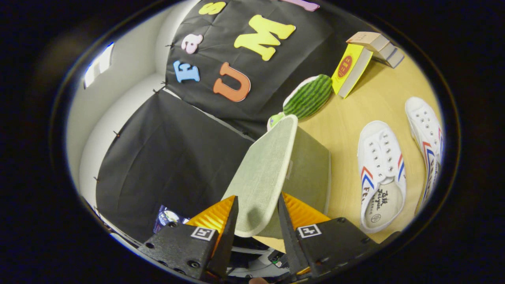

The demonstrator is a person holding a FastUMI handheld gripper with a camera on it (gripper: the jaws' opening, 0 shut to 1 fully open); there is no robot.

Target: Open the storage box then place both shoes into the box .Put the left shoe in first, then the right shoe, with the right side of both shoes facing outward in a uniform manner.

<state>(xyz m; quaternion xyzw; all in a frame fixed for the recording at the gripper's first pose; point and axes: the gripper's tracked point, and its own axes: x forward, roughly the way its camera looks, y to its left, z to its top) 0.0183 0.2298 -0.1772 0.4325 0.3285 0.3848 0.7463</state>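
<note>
Two white shoes with red and blue stripes are seen lying on the desk (355, 114) beside the storage box (311, 169): the nearer shoe (379, 173) lies just beside the box, and the farther shoe (428, 136) lies past it, a little apart. Beyond the box a watermelon-patterned toy (308, 96) is set against the black cloth wall (177, 154), with a small green thing (275, 119) next to it; a yellow book (350, 70) is leaned on a short stack of books (378, 47) farther back. The box's pale green fabric lid (266, 177) is lifted, standing up at a tilt from the box, and its near edge is placed between the fingers of the tool (257, 215). The tool is partly closed around that edge; both fingers appear to be pressed on the lid, so it is gripped. The desk is light wood. White room walls and a bright window (98, 65) are visible past the cloth.
</note>
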